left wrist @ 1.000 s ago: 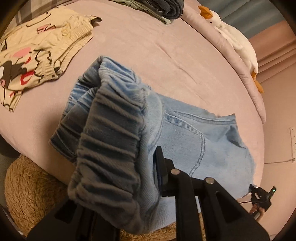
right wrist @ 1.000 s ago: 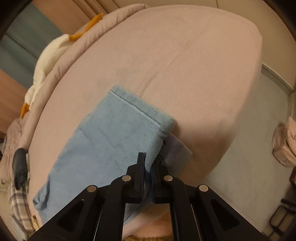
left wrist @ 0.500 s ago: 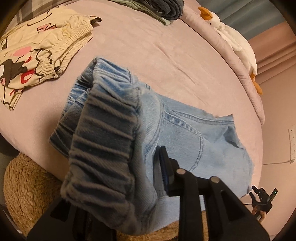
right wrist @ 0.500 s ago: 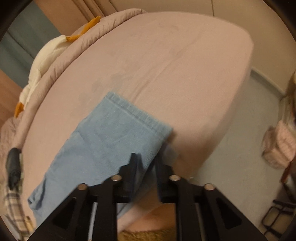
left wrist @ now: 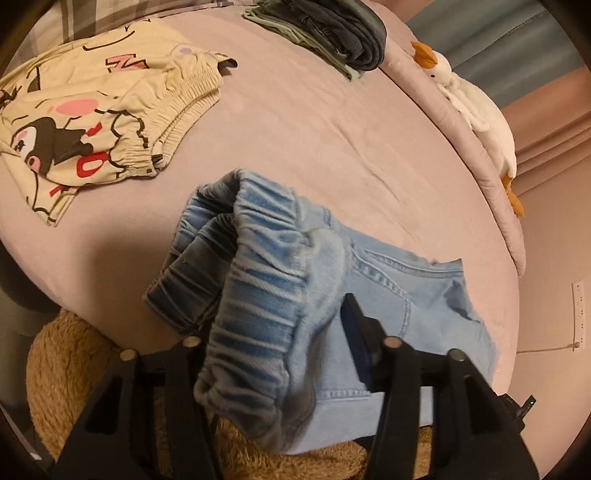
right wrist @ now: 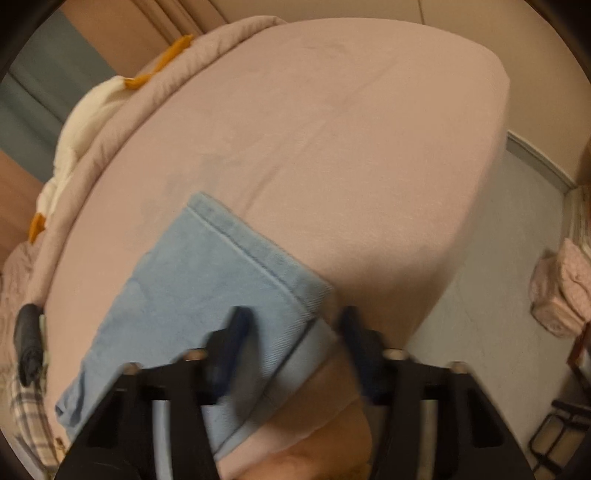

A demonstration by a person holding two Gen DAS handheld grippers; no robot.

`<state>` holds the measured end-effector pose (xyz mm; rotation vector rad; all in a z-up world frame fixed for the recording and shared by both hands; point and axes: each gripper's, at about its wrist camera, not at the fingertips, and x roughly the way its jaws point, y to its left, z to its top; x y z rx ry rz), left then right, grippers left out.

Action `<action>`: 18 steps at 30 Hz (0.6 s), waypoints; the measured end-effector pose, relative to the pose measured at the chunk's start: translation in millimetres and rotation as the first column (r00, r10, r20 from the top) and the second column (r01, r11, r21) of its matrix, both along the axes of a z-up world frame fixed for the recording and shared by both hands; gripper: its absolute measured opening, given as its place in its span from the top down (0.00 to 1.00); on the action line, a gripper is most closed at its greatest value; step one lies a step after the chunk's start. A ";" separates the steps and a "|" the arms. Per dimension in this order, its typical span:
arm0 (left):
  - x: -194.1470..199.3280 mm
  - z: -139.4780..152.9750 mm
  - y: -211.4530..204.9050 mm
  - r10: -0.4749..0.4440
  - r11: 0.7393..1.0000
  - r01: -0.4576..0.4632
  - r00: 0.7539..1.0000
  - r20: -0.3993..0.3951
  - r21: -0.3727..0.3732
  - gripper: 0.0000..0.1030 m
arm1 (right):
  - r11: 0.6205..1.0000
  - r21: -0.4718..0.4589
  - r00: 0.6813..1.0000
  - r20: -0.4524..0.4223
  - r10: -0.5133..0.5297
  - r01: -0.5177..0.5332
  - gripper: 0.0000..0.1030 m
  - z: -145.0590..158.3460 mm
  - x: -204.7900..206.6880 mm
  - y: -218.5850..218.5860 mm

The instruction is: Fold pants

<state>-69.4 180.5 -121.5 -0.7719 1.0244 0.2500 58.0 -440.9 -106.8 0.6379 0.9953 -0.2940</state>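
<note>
Light blue jeans lie on the pink bed, near its front edge. Their gathered elastic waistband bunches up between the jaws of my left gripper, which stand wide apart; the left fingertip is hidden behind the cloth. In the right wrist view the hem end of the jeans' legs lies flat on the bed. My right gripper is open, its jaws astride the hem's corner, not clamping it.
Cream cartoon-print pants lie at the left. A stack of folded dark clothes sits at the far side. A white goose plush lies along the bed's rim. A brown fluffy rug is below the bed edge.
Both grippers have opened. The right one let go of the hem, which now lies flat. The left jaws spread apart and the waistband slumped between them.
</note>
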 end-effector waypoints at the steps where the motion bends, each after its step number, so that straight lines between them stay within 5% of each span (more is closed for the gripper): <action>1: 1.3 -1.7 -0.7 0.004 1.000 -0.004 1.000 -0.004 0.005 0.61 | 1.000 0.012 1.000 0.004 0.000 0.000 0.84 1.5 2.3 -1.2; 5: 0.6 4.3 -6.7 -0.012 0.999 0.012 1.000 -0.006 0.030 0.66 | 0.998 0.066 0.992 0.120 -0.028 0.020 0.90 35.2 10.8 -5.1; 9: -0.8 -0.7 -7.0 0.000 0.999 0.001 1.000 -0.023 0.042 0.65 | 1.000 0.009 0.970 0.243 -0.006 0.004 0.90 80.5 14.0 6.7; 11: 0.2 -3.2 -8.3 -0.002 0.998 0.004 1.000 -0.030 0.059 0.63 | 0.999 -0.037 0.982 0.189 -0.019 0.026 0.90 71.5 18.8 11.7; 15: 0.1 -2.1 -11.5 -0.029 0.994 0.032 0.999 -0.028 0.102 0.62 | 0.990 -0.125 0.996 -0.065 -0.068 0.059 0.90 11.7 23.1 8.2; 18: 2.4 2.6 -9.6 -0.028 0.996 0.033 0.998 -0.052 0.082 0.57 | 0.985 -0.160 0.996 -0.059 -0.067 0.057 0.81 7.5 16.8 12.7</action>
